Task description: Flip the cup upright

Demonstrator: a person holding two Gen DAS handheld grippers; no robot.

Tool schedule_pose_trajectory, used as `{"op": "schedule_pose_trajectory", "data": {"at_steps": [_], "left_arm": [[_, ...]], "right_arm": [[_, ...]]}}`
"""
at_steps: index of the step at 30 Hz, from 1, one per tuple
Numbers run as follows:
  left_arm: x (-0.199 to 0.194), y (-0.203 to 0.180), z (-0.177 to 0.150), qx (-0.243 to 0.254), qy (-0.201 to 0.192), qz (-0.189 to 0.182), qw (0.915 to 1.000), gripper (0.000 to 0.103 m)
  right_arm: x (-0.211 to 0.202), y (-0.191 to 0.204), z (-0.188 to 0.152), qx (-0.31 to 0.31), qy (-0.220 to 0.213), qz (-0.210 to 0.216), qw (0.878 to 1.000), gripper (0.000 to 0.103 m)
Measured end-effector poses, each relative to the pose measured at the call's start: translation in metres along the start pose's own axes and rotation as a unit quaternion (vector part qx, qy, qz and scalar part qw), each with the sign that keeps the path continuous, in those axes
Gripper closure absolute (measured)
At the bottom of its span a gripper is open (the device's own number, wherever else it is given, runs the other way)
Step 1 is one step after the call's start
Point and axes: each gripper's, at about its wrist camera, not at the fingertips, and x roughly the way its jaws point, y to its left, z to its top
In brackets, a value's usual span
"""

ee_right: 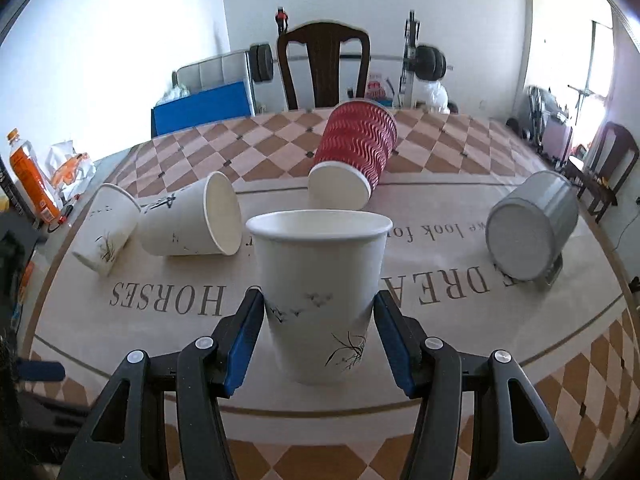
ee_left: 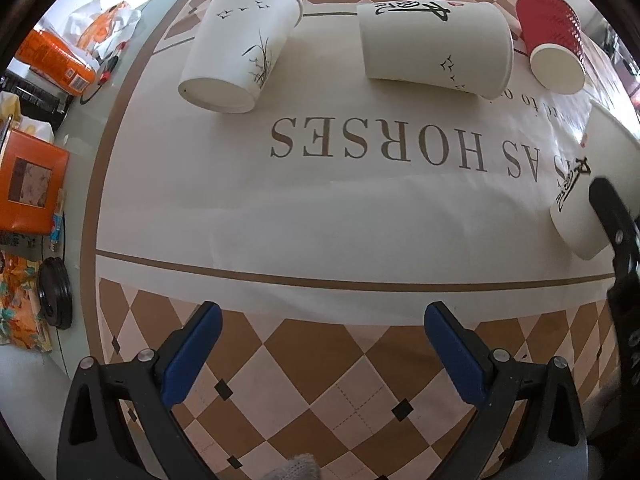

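Note:
My right gripper [ee_right: 319, 306] is shut on a white paper cup [ee_right: 320, 292] with bird and grass print, held upright with its mouth up, just above the table. The same cup shows at the right edge of the left wrist view [ee_left: 588, 196]. Two more white cups lie on their sides [ee_left: 240, 46] [ee_left: 436, 50], also visible in the right wrist view [ee_right: 106, 228] [ee_right: 192, 218]. A red ribbed cup [ee_right: 352, 152] lies on its side behind them, and it shows too in the left wrist view [ee_left: 552, 44]. My left gripper [ee_left: 323, 320] is open and empty over the near checkered cloth.
A grey metal mug [ee_right: 532, 224] lies on its side at the right. A printed tablecloth [ee_left: 320, 216] covers the table. Orange boxes [ee_left: 28, 184], a bottle [ee_right: 30, 176], bags and black lids [ee_left: 56, 300] crowd the left edge. A wooden chair [ee_right: 324, 64] stands behind the table.

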Motion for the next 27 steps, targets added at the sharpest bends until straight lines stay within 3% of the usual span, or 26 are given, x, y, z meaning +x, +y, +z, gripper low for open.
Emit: {"op": "schedule_pose_trajectory", "data": {"at_steps": [5, 11, 13, 15, 21, 27], "left_arm": [[-0.003, -0.003, -0.011, 0.007, -0.003, 0.006, 1.0, 0.0], [-0.013, -0.003, -0.025, 0.01, -0.012, -0.001, 0.9999, 0.0], [-0.025, -0.003, -0.029, 0.011, -0.025, -0.003, 0.9996, 0.0], [-0.038, -0.004, -0.033, 0.013, -0.04, -0.006, 0.9991, 0.0], [-0.097, -0.014, -0.05, 0.028, -0.086, -0.028, 0.9955, 0.0], [-0.17, -0.024, -0.049, 0.035, -0.14, -0.036, 0.9888, 0.0]], "right_arm": [[-0.012, 0.001, -0.021, -0.008, -0.005, -0.004, 1.0, 0.044], [-0.015, -0.007, -0.031, 0.009, 0.033, -0.01, 0.999, 0.043], [-0.02, -0.011, -0.029, 0.014, 0.048, -0.014, 0.999, 0.036], [-0.03, -0.016, -0.027, 0.017, 0.057, -0.021, 0.998, 0.021], [-0.082, -0.036, -0.005, 0.026, 0.09, -0.048, 0.994, 0.002], [-0.145, -0.054, 0.037, 0.016, 0.12, -0.065, 0.991, 0.001]]}}
